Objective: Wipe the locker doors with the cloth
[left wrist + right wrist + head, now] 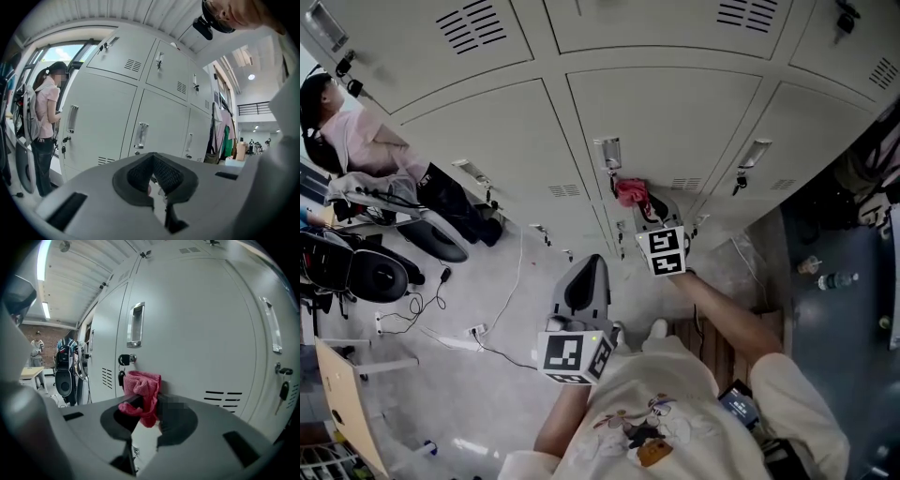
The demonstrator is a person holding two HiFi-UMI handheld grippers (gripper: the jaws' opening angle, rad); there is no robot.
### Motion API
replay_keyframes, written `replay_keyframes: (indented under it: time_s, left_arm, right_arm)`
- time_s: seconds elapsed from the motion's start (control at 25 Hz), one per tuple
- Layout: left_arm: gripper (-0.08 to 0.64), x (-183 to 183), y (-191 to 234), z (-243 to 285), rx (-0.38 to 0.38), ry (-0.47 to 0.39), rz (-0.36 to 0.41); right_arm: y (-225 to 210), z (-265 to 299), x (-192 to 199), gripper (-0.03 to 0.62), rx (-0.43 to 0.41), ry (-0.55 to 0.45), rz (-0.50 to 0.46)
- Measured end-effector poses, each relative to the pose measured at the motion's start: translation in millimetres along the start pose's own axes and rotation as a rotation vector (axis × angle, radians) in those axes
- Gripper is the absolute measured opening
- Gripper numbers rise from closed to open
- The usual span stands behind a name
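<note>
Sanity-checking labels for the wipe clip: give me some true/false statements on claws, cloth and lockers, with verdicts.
1. The right claw is shut on a pink cloth. True.
2. The cloth lies against a locker door, just below its keyed lock. True.
3. The left claw holds a second cloth. False: its jaws are together with nothing in them.
4. The door at the cloth hangs open. False: it is closed, flush with its neighbours.
5. A person stands at the lockers further along. True.
</note>
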State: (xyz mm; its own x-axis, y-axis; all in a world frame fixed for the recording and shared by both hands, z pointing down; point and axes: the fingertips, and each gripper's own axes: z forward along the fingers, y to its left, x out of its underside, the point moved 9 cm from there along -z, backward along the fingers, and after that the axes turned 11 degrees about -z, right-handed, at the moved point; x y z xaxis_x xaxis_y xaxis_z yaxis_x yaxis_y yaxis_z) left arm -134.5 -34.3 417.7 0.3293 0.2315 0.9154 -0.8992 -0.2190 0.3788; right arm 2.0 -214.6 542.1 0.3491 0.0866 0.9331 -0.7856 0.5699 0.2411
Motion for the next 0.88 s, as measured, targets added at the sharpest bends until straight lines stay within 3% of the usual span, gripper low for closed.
replay_keyframes:
  time_s: [0.76,0.88]
  left_arm:
    - [0.005,4,-29,15,0.117,0.013,-0.006]
    - [0.005,-1,-32,13,0.133,0.003,-0.007]
  right_arm:
    - [-93,-56,51,0.089,0.21,0.119,-0.005]
    - [-93,-70,52,0.089,0.199,0.121,0.024]
